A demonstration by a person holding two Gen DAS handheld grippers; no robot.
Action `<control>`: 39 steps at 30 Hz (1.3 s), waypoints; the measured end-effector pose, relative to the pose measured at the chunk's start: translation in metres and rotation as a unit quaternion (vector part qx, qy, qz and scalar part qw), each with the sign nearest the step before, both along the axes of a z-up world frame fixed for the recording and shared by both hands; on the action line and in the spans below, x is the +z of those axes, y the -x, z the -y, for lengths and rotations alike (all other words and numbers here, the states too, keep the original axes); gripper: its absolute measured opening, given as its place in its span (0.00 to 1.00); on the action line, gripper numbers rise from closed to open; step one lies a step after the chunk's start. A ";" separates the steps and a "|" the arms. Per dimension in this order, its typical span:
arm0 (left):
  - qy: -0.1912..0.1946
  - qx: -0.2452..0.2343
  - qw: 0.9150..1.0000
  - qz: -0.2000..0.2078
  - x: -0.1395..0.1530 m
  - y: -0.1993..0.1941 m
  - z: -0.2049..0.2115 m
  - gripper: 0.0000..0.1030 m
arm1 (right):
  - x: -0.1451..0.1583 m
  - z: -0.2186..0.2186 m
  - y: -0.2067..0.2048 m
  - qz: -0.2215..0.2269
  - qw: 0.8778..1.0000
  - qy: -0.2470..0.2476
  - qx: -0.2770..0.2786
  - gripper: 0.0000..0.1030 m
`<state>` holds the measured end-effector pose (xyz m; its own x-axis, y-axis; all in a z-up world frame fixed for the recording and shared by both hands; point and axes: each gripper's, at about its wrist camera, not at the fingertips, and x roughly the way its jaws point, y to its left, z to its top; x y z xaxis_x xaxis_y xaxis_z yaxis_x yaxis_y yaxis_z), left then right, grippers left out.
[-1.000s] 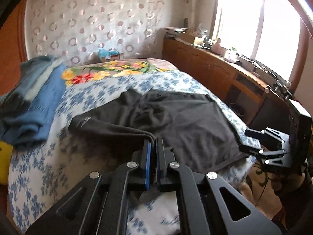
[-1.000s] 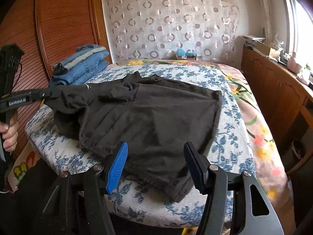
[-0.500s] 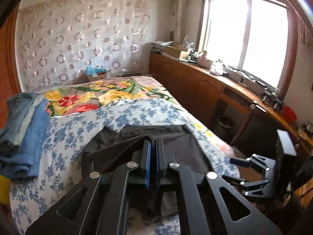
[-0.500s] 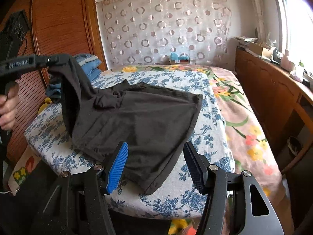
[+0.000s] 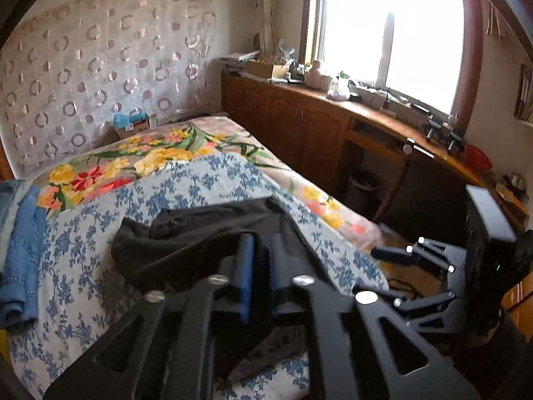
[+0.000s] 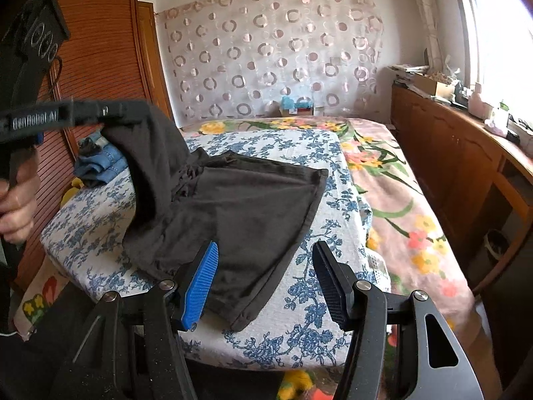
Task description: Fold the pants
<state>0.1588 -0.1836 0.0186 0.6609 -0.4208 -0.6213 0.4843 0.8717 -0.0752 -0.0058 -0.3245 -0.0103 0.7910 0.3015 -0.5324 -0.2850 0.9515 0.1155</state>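
Note:
The black pants (image 6: 240, 206) lie spread on the blue-flowered bedspread (image 6: 309, 313). My left gripper (image 5: 258, 243) is shut on one edge of the pants (image 5: 186, 243) and holds it lifted high above the bed. In the right wrist view the left gripper (image 6: 133, 113) is at the upper left with cloth hanging from it. My right gripper (image 6: 266, 260) is open and empty, hovering over the near hem of the pants. It also shows in the left wrist view (image 5: 396, 273) at the right, off the bed's edge.
A stack of folded jeans (image 6: 100, 163) lies on the bed's far left side. A wooden wardrobe (image 6: 100, 66) stands at the left. A long wooden sideboard (image 6: 459, 146) with clutter runs under the window on the right. A floral quilt (image 6: 393, 180) covers the bed's right part.
My left gripper has lifted the pants edge higher and carried it toward the middle of the bed. The pants bunch up under it. The right gripper stays open and has moved slightly closer.

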 end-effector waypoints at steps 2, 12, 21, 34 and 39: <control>0.000 0.006 1.000 -0.001 -0.005 0.001 -0.008 0.41 | 0.000 -0.002 0.000 0.001 1.000 -0.001 0.001 0.59; -0.004 0.052 0.999 -0.014 -0.037 0.013 -0.054 0.50 | -0.005 -0.014 -0.020 -0.006 1.000 0.007 0.013 0.52; -0.012 0.062 0.997 -0.048 -0.080 0.021 -0.069 0.50 | -0.025 -0.010 -0.056 -0.043 0.999 0.013 -0.001 0.42; -0.009 0.032 0.997 -0.063 -0.098 0.038 -0.057 0.50 | -0.022 -0.008 -0.063 -0.046 0.999 -0.009 0.021 0.06; -0.027 0.029 0.997 -0.072 -0.108 0.034 -0.050 0.50 | -0.004 -0.004 -0.040 -0.012 1.000 -0.011 0.013 0.05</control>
